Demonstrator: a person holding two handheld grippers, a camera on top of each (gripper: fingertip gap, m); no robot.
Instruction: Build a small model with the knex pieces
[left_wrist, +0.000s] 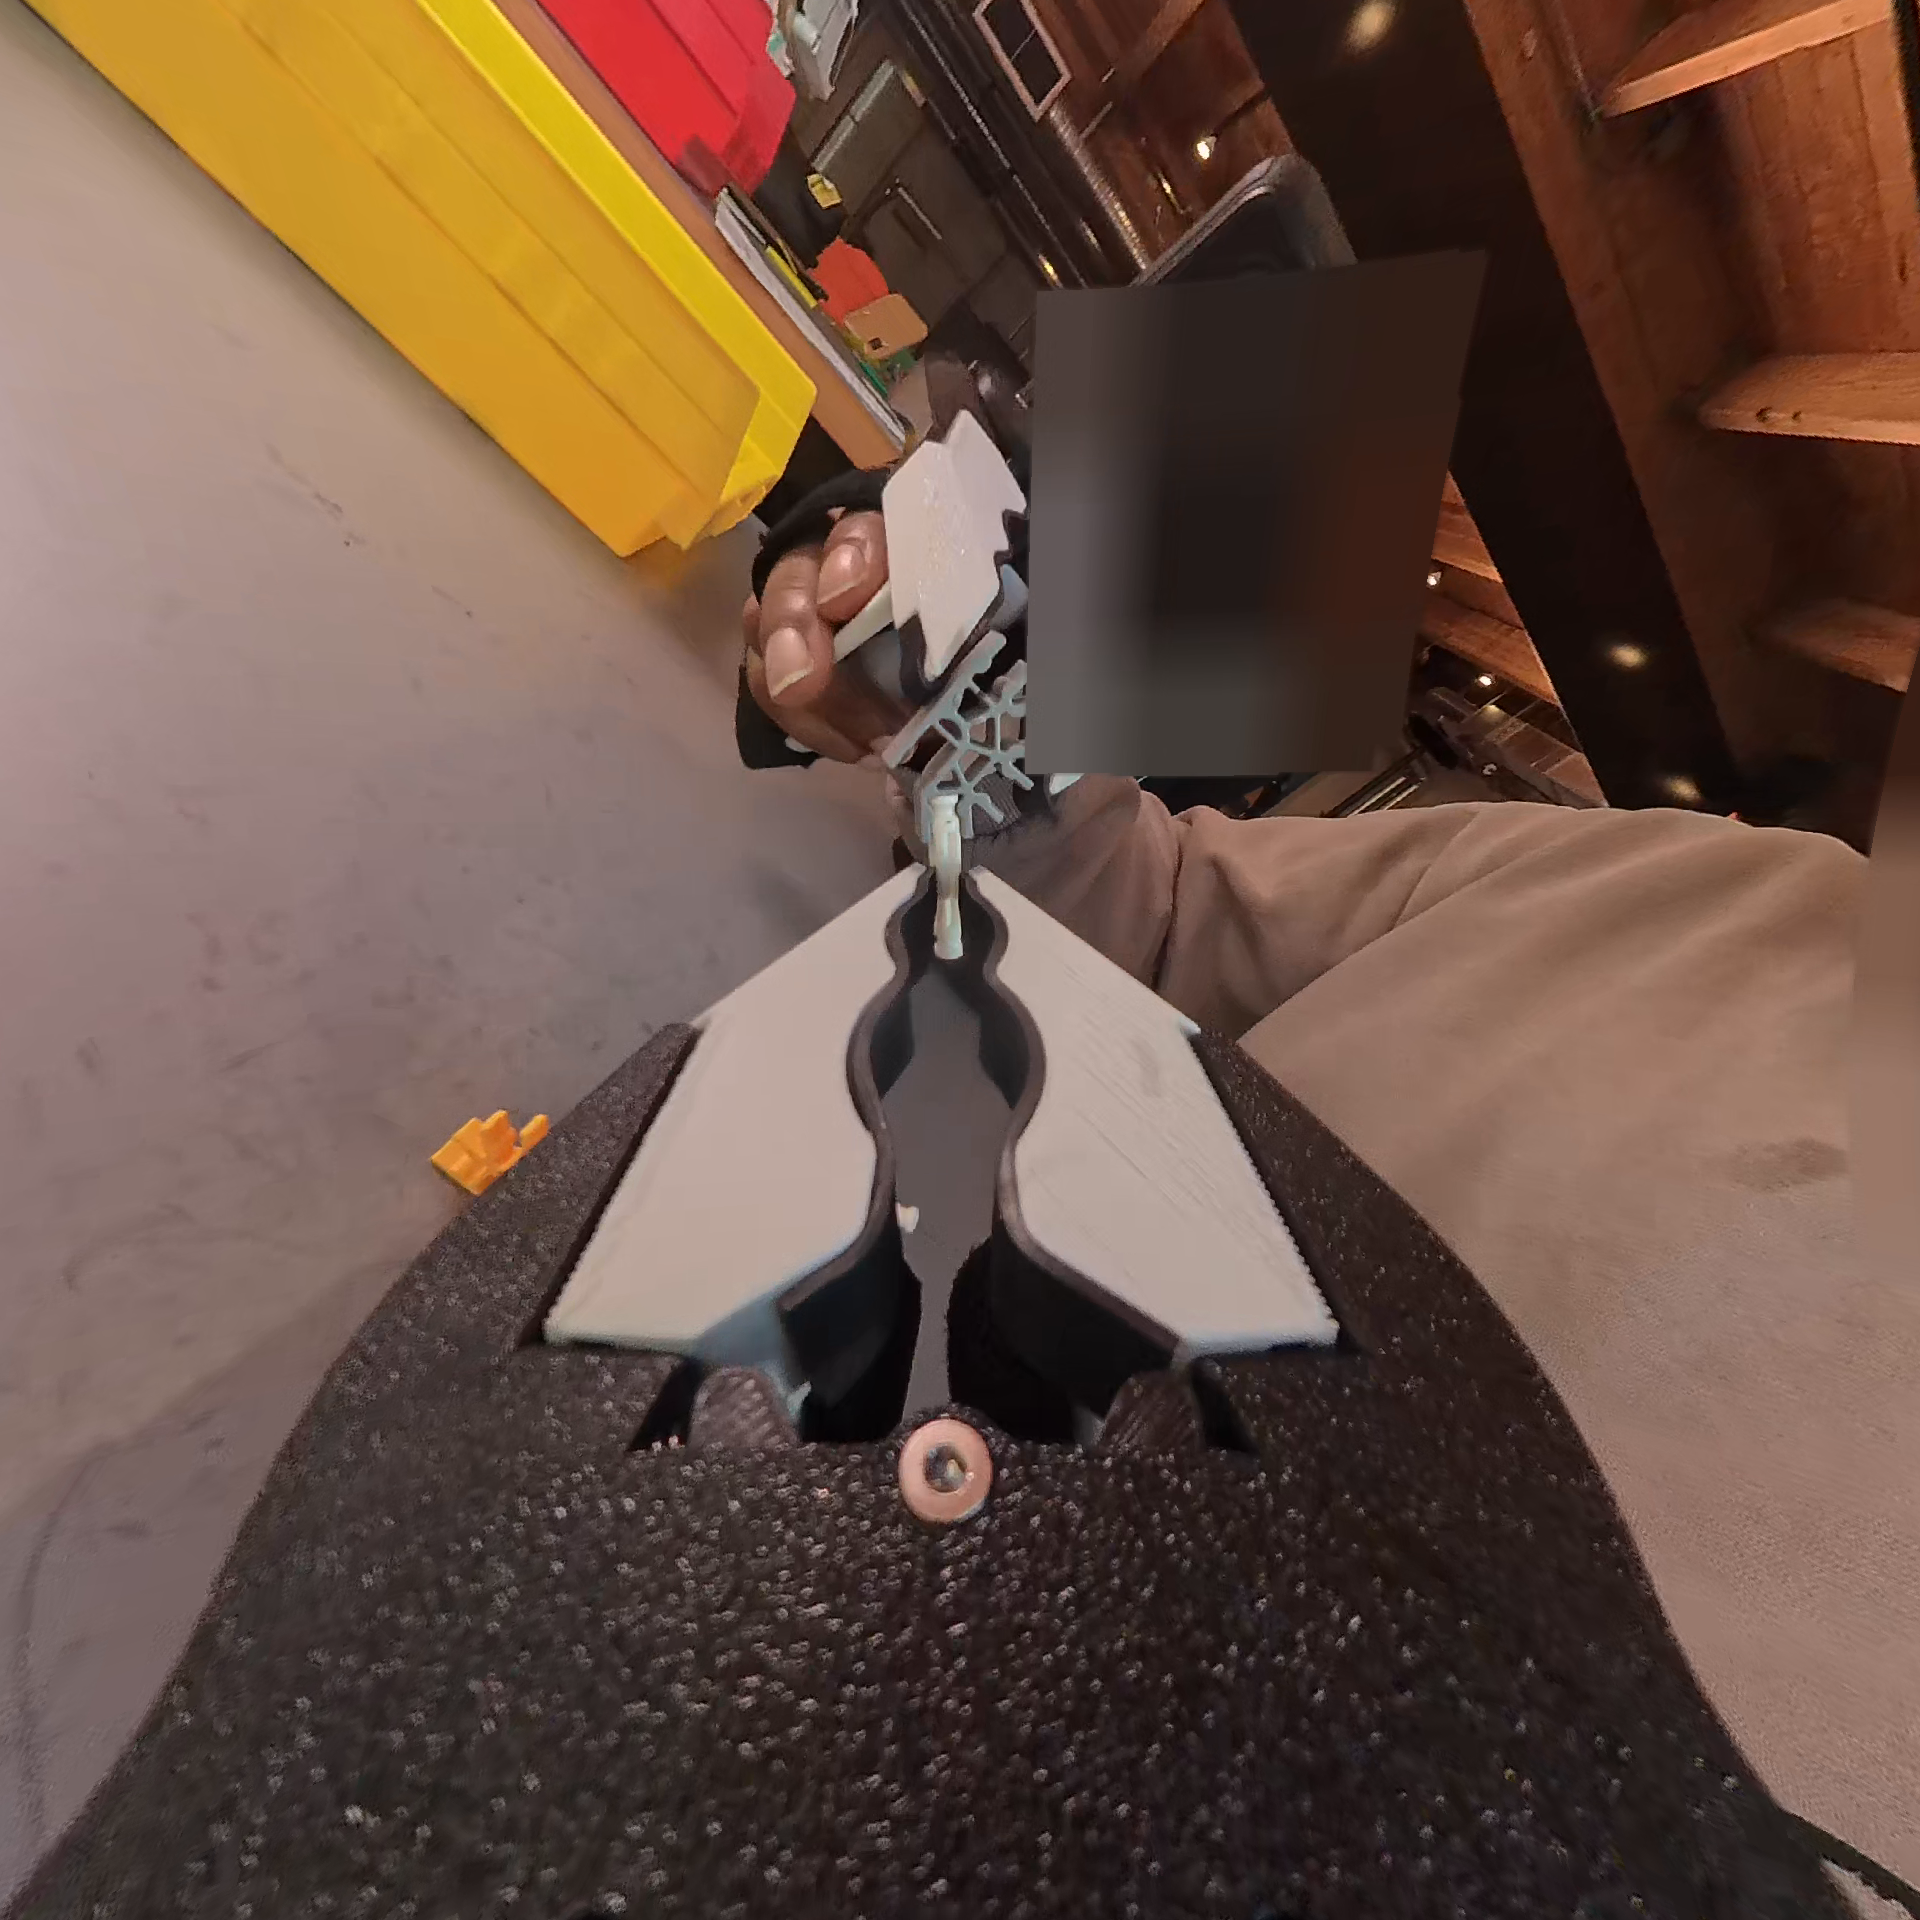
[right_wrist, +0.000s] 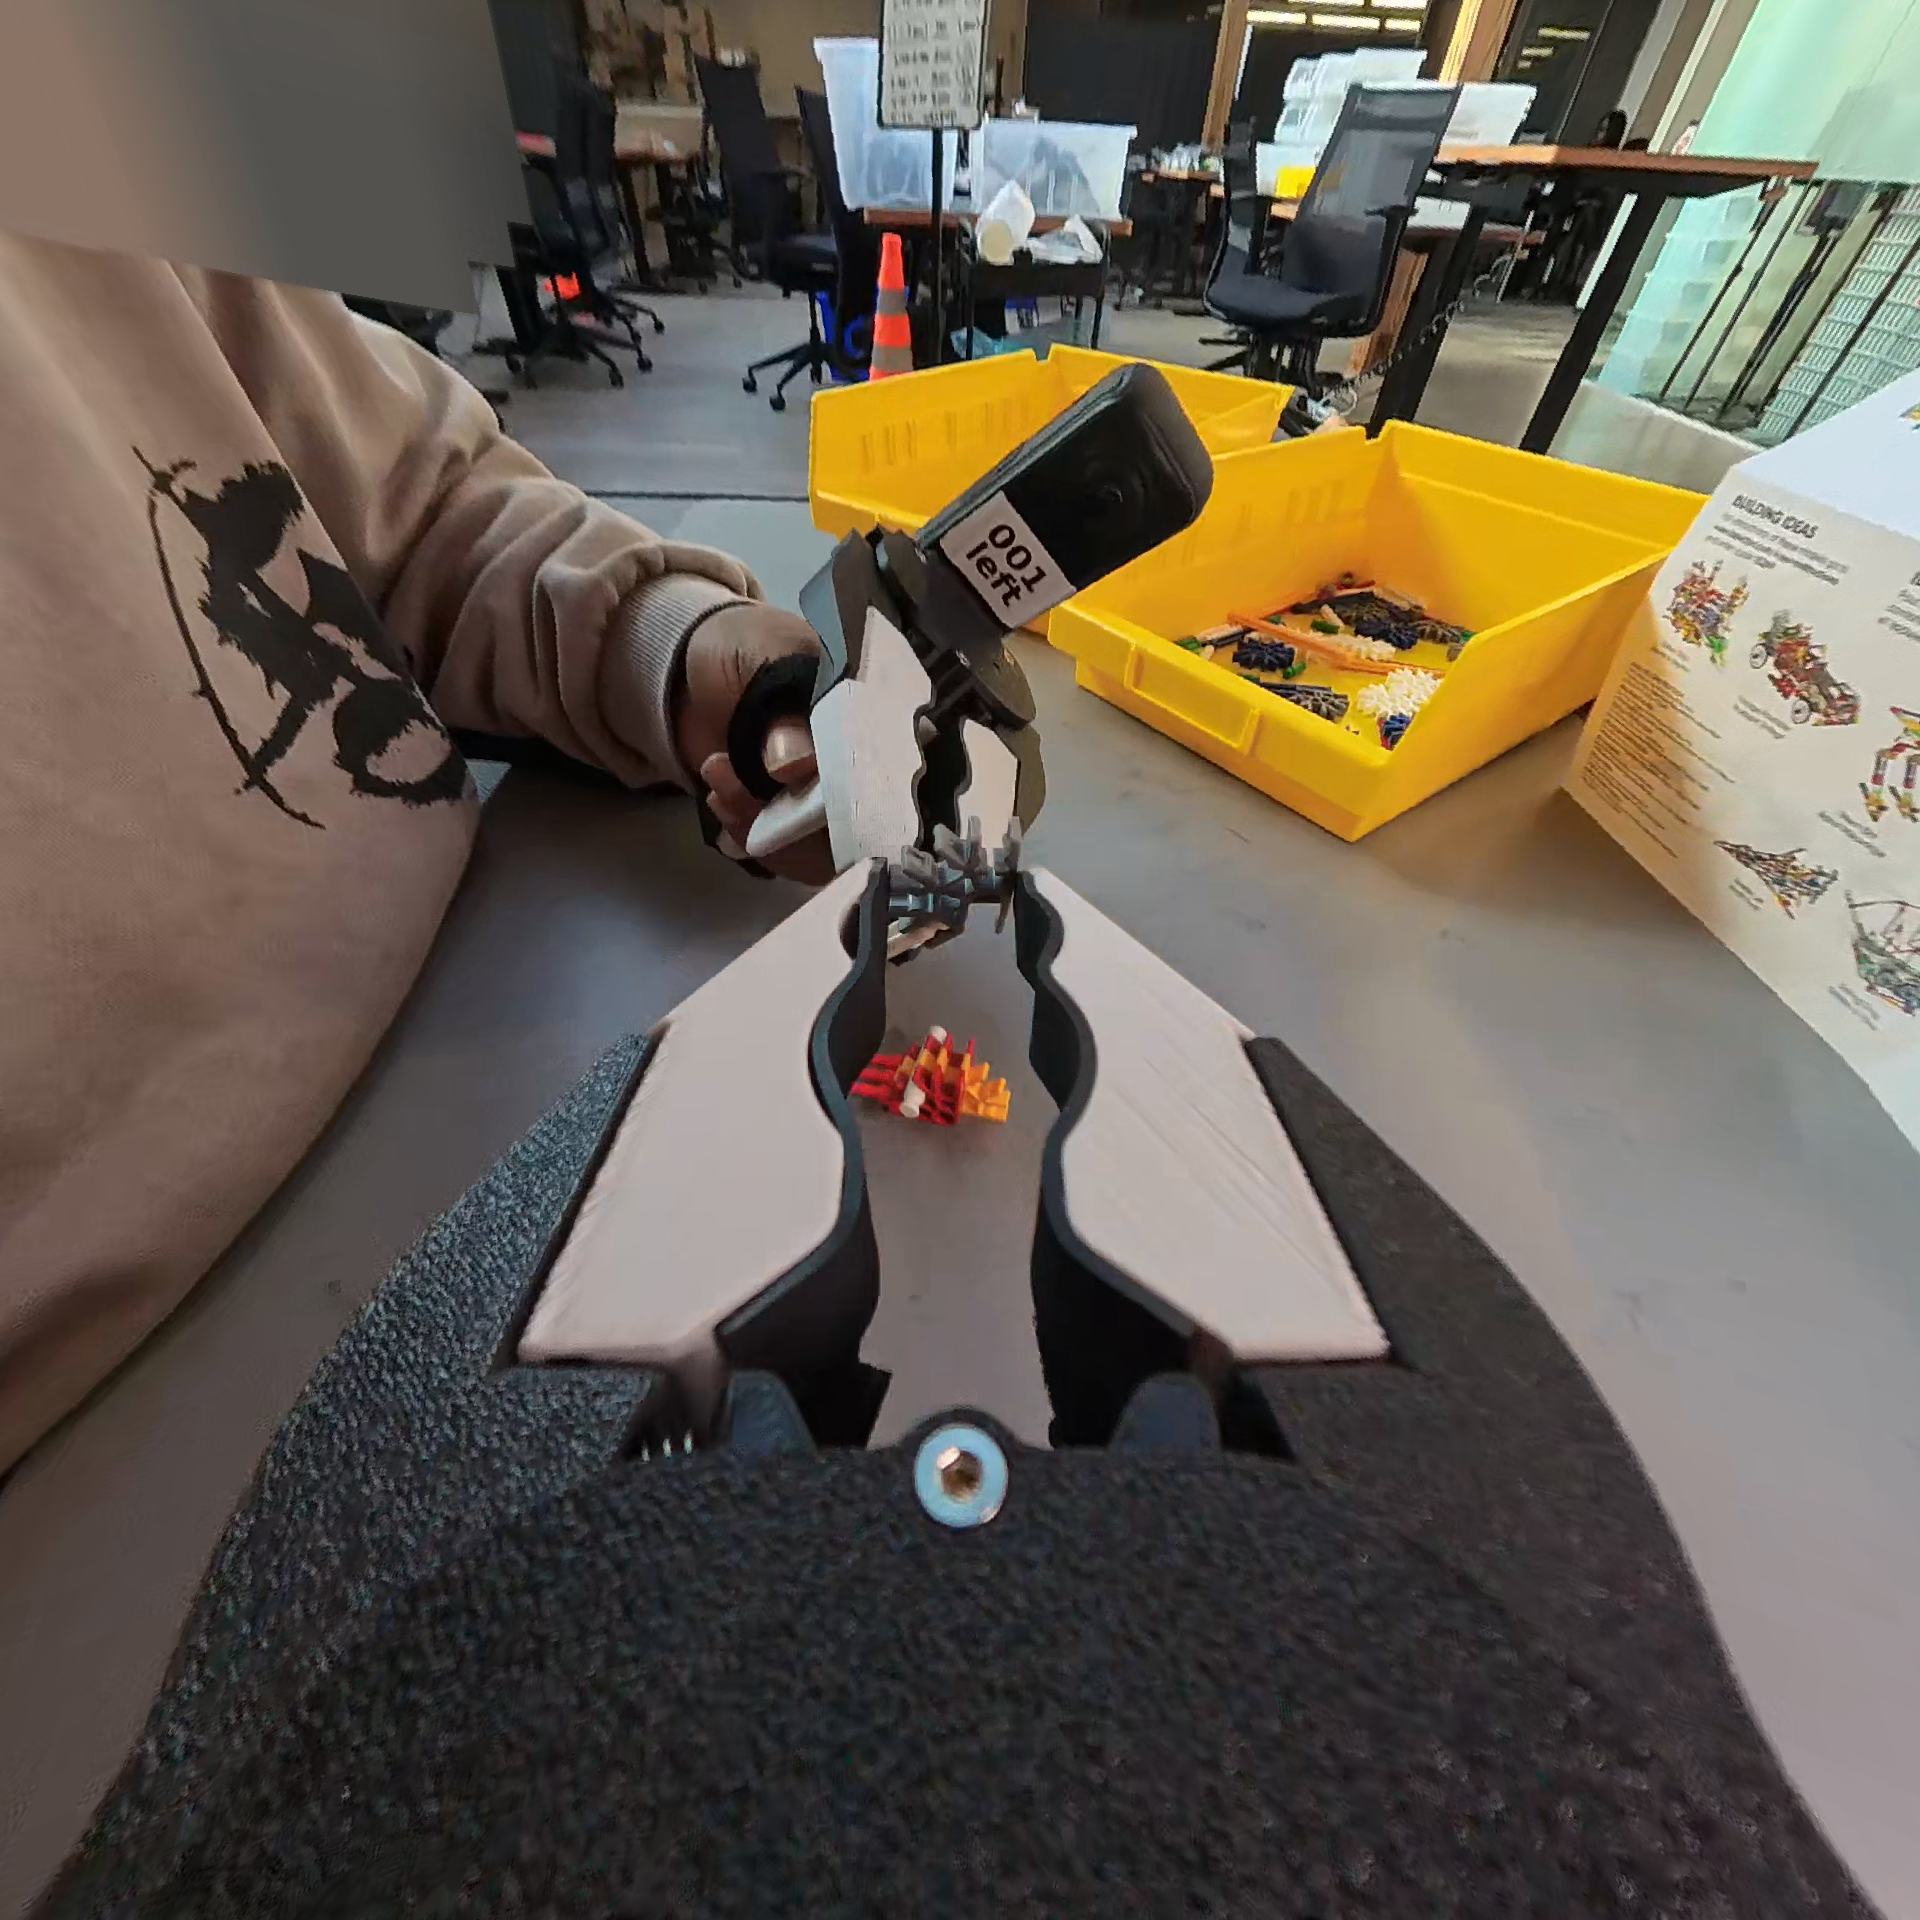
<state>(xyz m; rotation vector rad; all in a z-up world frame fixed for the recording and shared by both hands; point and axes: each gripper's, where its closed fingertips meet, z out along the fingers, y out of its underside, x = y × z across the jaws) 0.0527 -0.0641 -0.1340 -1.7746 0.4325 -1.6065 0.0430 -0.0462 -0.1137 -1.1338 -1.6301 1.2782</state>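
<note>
Rod: where our left gripper (left_wrist: 948, 914) pinches, we see a short white plastic rod (left_wrist: 947, 902).
Connector: our right gripper (right_wrist: 951, 894) clamps the grey snowflake-shaped plastic connector (right_wrist: 948, 883) at its tips.

Half hidden behind a grey blur patch: the right gripper (left_wrist: 961, 831) and the grey snowflake piece (left_wrist: 971, 743). Too small to tell apart: the bits in the yellow bin (right_wrist: 1226, 681). Cut off at the edge: the white box (right_wrist: 1766, 727), the beige sweater (right_wrist: 208, 727).

Grey table (right_wrist: 1299, 987): bins (right_wrist: 1351, 665), perhaps booklet (right_wrist: 1787, 727).
</note>
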